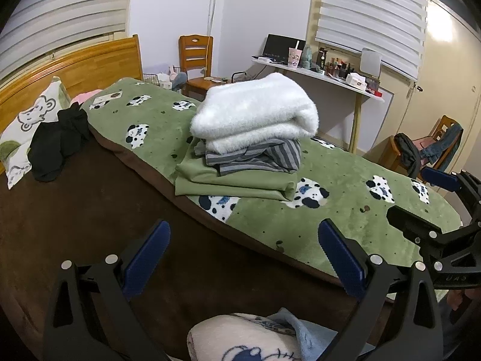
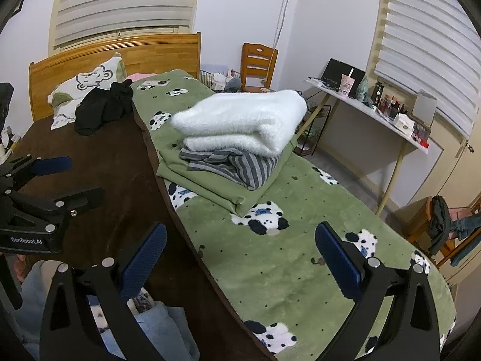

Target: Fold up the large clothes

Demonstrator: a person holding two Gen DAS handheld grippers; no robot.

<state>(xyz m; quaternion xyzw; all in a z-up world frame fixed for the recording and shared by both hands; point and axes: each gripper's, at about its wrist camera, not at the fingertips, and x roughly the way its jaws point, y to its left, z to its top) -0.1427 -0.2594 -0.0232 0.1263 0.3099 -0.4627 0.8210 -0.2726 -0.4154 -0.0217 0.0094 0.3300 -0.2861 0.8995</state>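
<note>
A stack of folded clothes lies on the green blanket: a fluffy white garment (image 1: 255,111) (image 2: 240,120) on top, a grey striped one (image 1: 258,156) (image 2: 234,162) under it, a green one (image 1: 234,183) (image 2: 210,180) at the bottom. A crumpled black garment (image 1: 57,141) (image 2: 105,108) lies unfolded by the pillow. My left gripper (image 1: 245,258) (image 2: 67,179) hovers open over the brown sheet, holding nothing. My right gripper (image 2: 240,258) (image 1: 427,200) is open over the blanket's near part, well short of the stack.
The green dog-print blanket (image 1: 345,234) (image 2: 285,270) covers the bed's right half and the brown sheet (image 1: 90,210) the left. A bear pillow (image 1: 33,111) leans on the wooden headboard (image 2: 120,51). A cluttered desk (image 2: 375,111) and chairs (image 1: 195,57) stand beyond the bed.
</note>
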